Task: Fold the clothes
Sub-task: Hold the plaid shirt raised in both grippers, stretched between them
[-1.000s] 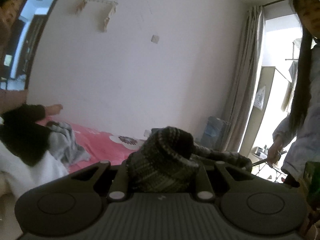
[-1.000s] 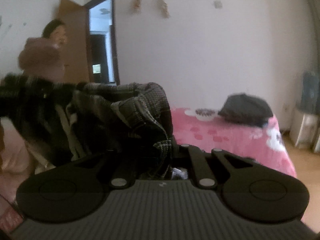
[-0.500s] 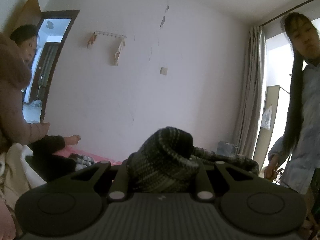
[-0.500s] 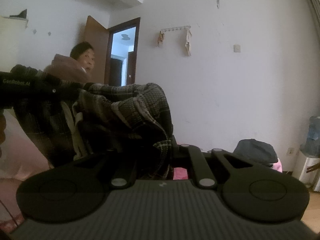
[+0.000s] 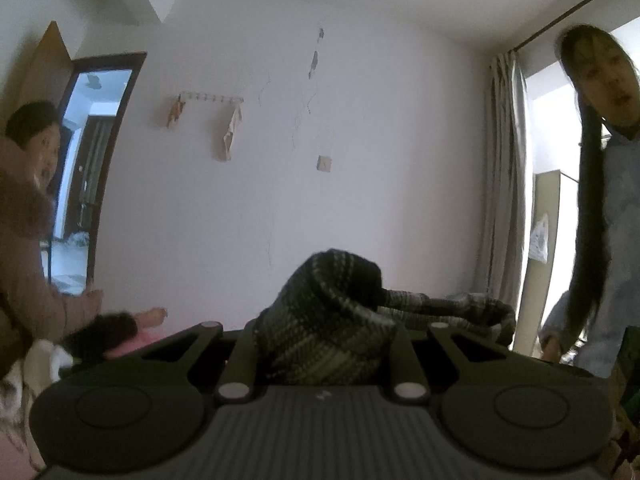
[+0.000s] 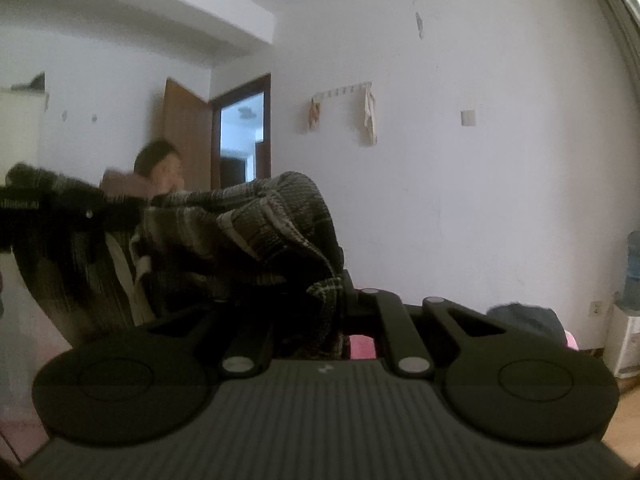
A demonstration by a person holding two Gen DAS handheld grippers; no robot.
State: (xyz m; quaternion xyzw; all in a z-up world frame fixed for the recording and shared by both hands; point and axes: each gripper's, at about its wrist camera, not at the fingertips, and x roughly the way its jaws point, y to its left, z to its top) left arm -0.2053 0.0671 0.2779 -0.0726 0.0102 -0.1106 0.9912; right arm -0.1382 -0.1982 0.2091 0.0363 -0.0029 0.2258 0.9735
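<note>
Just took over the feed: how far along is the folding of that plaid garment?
Early. Done: both grippers have a hold, the left gripper and the right gripper each shut on the plaid garment. In hand: it hangs stretched between them in the air. Left: no fold shows yet; it must be laid on the pink bed and folded.

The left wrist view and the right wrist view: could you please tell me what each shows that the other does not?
Only the left wrist view shows a long-haired person and a curtain. Only the right wrist view shows a water bottle, a dark bundle and the left gripper side-on. Both show the plaid garment, the doorway and wall hooks.
</note>
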